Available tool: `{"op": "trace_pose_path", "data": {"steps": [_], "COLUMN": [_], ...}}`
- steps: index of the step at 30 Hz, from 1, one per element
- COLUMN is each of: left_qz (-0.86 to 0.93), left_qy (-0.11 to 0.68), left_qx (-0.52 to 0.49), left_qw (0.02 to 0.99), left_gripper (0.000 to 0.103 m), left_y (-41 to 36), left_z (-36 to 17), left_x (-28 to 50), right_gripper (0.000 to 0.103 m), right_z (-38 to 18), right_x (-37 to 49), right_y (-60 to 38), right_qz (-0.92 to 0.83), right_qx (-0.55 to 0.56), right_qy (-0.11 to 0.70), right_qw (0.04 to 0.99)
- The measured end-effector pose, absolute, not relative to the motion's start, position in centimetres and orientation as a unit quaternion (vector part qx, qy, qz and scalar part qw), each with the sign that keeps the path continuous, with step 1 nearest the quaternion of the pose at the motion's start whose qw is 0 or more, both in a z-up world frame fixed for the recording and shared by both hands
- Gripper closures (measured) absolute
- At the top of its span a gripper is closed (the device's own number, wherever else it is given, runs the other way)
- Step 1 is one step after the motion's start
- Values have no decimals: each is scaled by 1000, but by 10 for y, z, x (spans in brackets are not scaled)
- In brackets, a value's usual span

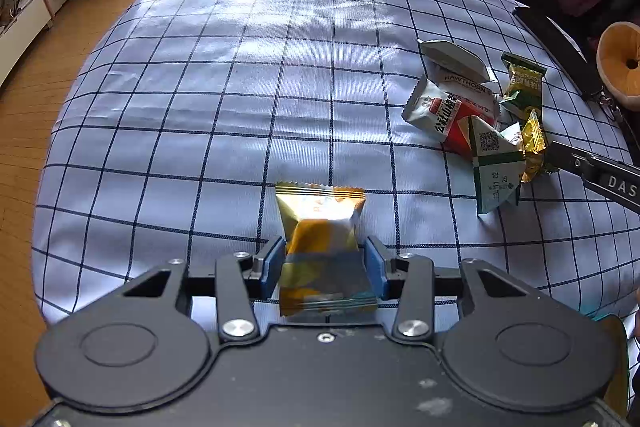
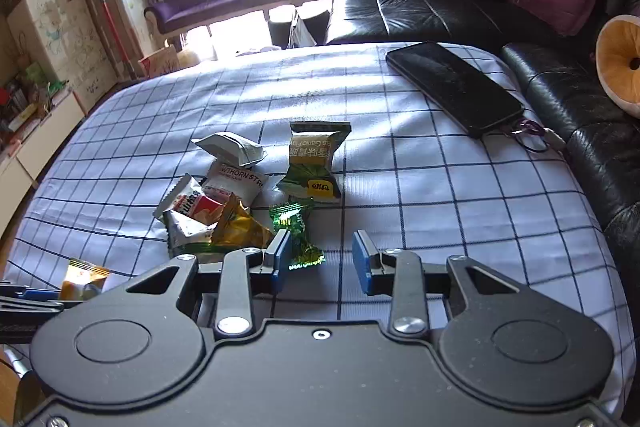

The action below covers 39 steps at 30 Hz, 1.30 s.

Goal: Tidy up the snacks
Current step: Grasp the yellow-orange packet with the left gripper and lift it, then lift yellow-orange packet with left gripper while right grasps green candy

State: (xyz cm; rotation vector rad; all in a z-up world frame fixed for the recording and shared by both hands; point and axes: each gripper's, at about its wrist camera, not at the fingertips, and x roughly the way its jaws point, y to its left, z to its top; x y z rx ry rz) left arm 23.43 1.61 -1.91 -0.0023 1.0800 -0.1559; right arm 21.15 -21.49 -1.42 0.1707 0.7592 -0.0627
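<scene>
- The left gripper (image 1: pixel 325 267) pinches a gold-and-orange snack packet (image 1: pixel 320 227) between its blue pads, which press on the packet's two sides; the packet sits low over the checked tablecloth (image 1: pixel 240 87), near the front edge.
- The packet's long axis runs straight ahead along the fingers — its crimped far end points away from the camera, its near end lies under the gripper body and is partly lost in shadow.
- The right gripper (image 2: pixel 322 261) is spread wide with nothing between its pads; a small green-foil candy (image 2: pixel 298 235) lies just in front of the left pad, touching or nearly touching it — which one I cannot tell.
- The candy lies slanted, its twisted ends pointing up-left and down-right.
- Just left of the candy sits the snack pile (image 2: pixel 216 203): white, red and gold wrappers overlapping, their lower edges hidden by the gripper frame.
- A green-and-tan packet (image 2: pixel 314 163) lies apart behind the candy, its long axis pointing away.
- A dark phone (image 2: pixel 454 87) rests by the far right edge.
</scene>
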Motion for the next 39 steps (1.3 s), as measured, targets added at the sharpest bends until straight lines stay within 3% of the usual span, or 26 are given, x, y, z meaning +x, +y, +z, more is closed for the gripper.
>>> {"op": "trace_pose_path", "data": {"steps": [16, 17, 18, 19, 21, 25, 39], "left_qz": [-73, -73, -73, -71, -70, -78, -102], "left_qy": [502, 502, 502, 502, 497, 496, 445], "left_qx": [29, 27, 25, 22, 21, 16, 26], "left_qw": [862, 862, 861, 862, 865, 865, 889], "left_gripper": [58, 58, 58, 59, 66, 70, 70], "left_y": [8, 9, 9, 10, 11, 11, 7], "left_z": [-21, -21, -21, -20, -19, -15, 34], "left_x": [230, 230, 230, 230, 230, 228, 176], "right_gripper": [59, 60, 71, 75, 76, 76, 76], "right_z": [-26, -26, -26, -25, -24, -19, 26], "right_x": [232, 230, 229, 228, 225, 216, 152], "right_y": [-192, -192, -193, -193, -194, -195, -200], "right_qz": [-13, -15, -15, -12, -10, -7, -26], "right_qx": [37, 38, 39, 41, 52, 61, 89], "right_qy": [381, 378, 377, 376, 376, 373, 326], "right_qw": [924, 925, 925, 926, 925, 926, 941]}}
